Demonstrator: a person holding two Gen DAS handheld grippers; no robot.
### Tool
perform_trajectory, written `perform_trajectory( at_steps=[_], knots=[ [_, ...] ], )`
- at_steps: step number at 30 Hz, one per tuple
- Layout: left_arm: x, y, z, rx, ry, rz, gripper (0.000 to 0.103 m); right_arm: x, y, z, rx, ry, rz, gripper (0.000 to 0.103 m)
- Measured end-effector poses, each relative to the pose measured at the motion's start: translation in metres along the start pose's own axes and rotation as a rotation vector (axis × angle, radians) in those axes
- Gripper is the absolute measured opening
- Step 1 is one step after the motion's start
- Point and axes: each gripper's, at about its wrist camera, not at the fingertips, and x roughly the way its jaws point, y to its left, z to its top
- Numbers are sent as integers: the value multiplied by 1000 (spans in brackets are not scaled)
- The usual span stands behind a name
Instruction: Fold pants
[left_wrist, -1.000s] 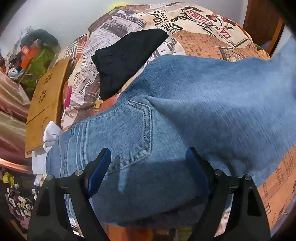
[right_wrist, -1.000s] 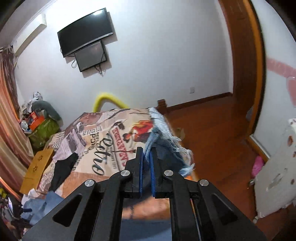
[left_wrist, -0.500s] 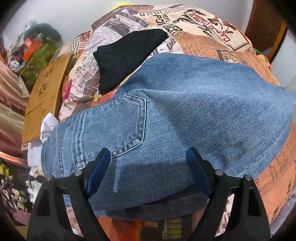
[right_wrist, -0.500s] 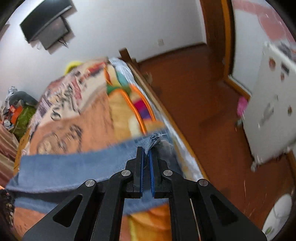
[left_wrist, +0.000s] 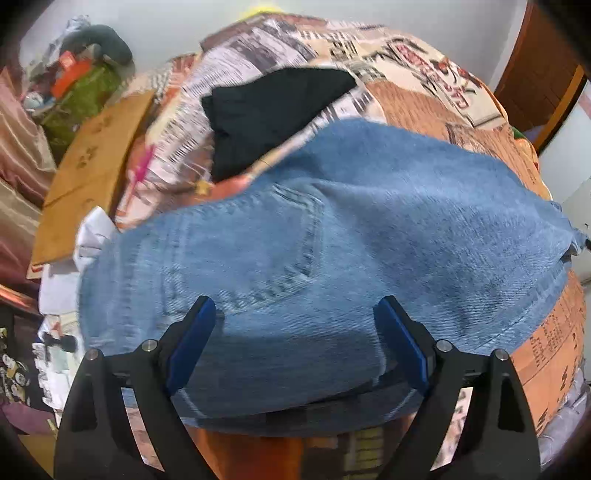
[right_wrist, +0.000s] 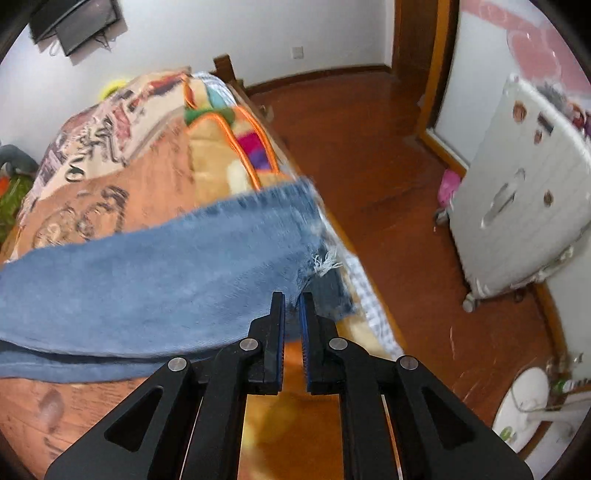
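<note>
Light blue jeans (left_wrist: 332, 240) lie across the printed bedspread (left_wrist: 417, 107), back pocket up, legs running to the right. My left gripper (left_wrist: 293, 325) is open, its blue pads just over the near edge of the seat, holding nothing. In the right wrist view the jeans legs (right_wrist: 147, 273) stretch left from the frayed hem (right_wrist: 325, 260) at the bed's right edge. My right gripper (right_wrist: 291, 301) has its jaws slightly parted right at the hem corner; the denim sits at the tips.
A folded black garment (left_wrist: 269, 110) lies on the bed beyond the jeans. A wooden board (left_wrist: 88, 177) and clutter stand left of the bed. Wooden floor (right_wrist: 388, 166), a white cabinet (right_wrist: 517, 206) and a fan (right_wrist: 524, 406) are to the right.
The right gripper brought the hem down to the bed's right edge, laying the legs flat, and its jaws have parted slightly. The left gripper stayed open over the seat.
</note>
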Motion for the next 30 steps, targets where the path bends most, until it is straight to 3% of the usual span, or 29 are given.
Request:
perform_trajectory(
  at_steps=[1,5,10,16,21,26,30],
  knots=[
    [-4,4,1,-4,-14,6,90,-8,6,4,-18,-15,3,11],
    [-26,39,4,-67,-84,20,90,-44,40,21,-88,-109,15,44],
    [-43,99,5,-168,-139,64,90,-73,105,41,-197,-206,102,45],
    [-28,179,1,-298,-108,90,90,-70,214,59,-384,-220,259,45],
    [7,223,-13,-400,-27,27,90,-48,309,60,-533,-164,390,45],
    [45,238,-27,-464,45,-54,88,-18,387,54,-667,-70,479,45],
    [66,235,-33,-470,69,-139,66,10,437,46,-751,15,522,45]
  ],
)
